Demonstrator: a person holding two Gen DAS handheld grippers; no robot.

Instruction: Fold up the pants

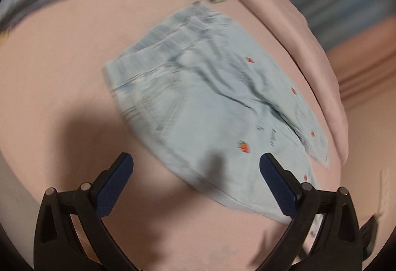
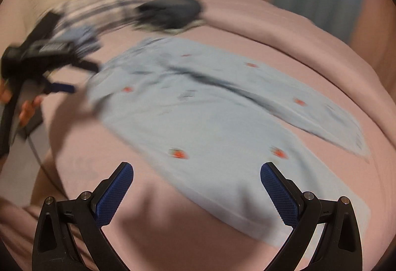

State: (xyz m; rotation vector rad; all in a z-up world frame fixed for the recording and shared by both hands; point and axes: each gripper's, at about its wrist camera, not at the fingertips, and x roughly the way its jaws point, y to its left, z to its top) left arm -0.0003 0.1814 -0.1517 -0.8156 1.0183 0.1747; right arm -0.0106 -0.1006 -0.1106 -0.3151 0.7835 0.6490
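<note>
Soft matt denim pants (image 2: 222, 107) lie on smooth matt pink cloth sheet (image 2: 272, 31).

Both wrist views look down, close, over the same pale pants (image 1: 210, 97) (image 2: 210, 107) from opposite ends.

place: you're in a home bedroom | surface: bed with pink sheet (image 2: 153, 234), soft and rumpled at its edge | on it: clothes lying loose — pale blue pants (image 2: 210, 127), a dark garment (image 2: 170, 12), a striped one (image 2: 99, 11) | beyond: blurred, can't tell
</note>
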